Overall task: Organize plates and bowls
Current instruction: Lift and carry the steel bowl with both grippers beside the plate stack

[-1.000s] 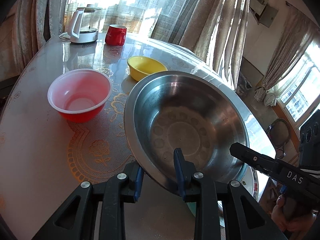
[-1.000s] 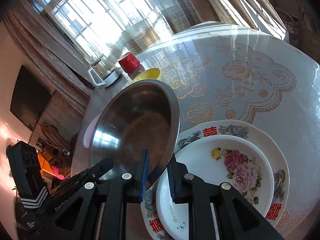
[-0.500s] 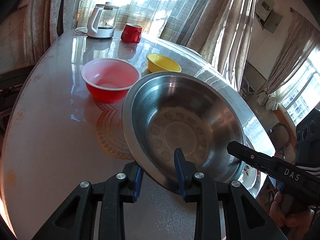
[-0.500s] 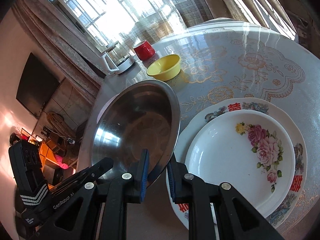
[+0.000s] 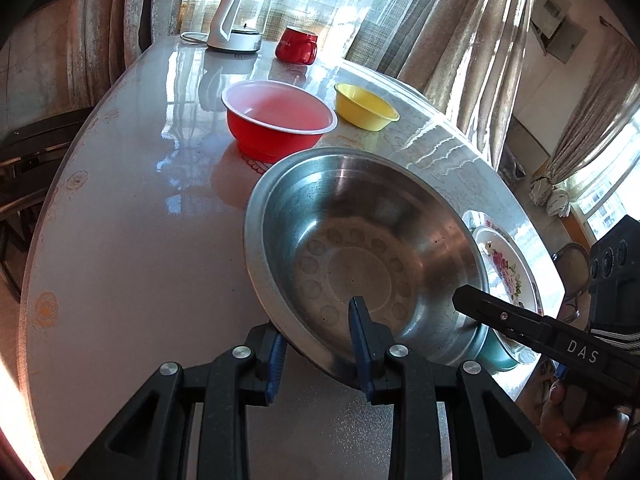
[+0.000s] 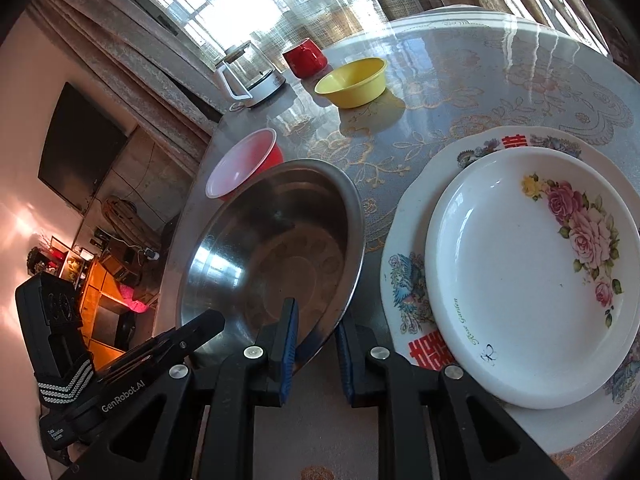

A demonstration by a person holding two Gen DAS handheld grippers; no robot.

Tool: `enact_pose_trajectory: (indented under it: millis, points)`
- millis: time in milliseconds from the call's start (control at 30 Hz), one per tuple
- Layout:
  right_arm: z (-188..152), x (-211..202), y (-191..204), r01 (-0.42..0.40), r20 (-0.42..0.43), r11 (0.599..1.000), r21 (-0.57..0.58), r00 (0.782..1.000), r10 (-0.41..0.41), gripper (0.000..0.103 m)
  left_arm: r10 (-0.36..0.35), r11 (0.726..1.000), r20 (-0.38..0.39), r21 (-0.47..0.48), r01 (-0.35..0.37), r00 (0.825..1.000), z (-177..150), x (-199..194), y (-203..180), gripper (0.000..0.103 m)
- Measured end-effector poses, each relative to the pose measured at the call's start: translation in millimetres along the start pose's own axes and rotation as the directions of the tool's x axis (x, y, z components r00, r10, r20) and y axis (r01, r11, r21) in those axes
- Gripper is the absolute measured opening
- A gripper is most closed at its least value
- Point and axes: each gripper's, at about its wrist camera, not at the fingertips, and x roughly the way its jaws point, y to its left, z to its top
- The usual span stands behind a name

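Both grippers hold the large steel bowl [image 5: 360,248] by its near rim, above the table. My left gripper [image 5: 320,348] is shut on the rim, one finger inside, one outside. My right gripper [image 6: 316,340] is shut on the same bowl [image 6: 276,252] at another part of the rim. A red bowl [image 5: 276,120] and a yellow bowl [image 5: 366,106] stand farther back. A white flowered plate [image 6: 532,272] lies stacked on a larger patterned plate [image 6: 404,280] to the right of the steel bowl.
A glass kettle [image 5: 240,24] and a red mug [image 5: 296,46] stand at the table's far edge by the curtained window. The round table [image 5: 132,240] has a glossy top with a lace pattern. Chairs stand at the left.
Both grippers have drawn back toward the near side with the steel bowl. The red and yellow bowls now show farther away, and the stacked plates are more exposed.
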Motion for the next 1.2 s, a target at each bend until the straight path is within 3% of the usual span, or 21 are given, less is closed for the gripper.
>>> enact_pose_trajectory:
  millis: [1000, 1200]
  points:
    - [-15, 0, -8, -0.082, -0.054, 0.996, 0.033, 0.995, 0.084, 0.023, 0.011, 0.999, -0.031, 0.033, -0.010, 0.999, -13, -11, 0, 0.031]
    - [-15, -8, -11, -0.074, -0.016, 0.997, 0.034, 0.997, 0.074, 0.032, 0.010, 0.999, -0.031, 0.034, -0.009, 0.999, -14, -14, 1, 0.034]
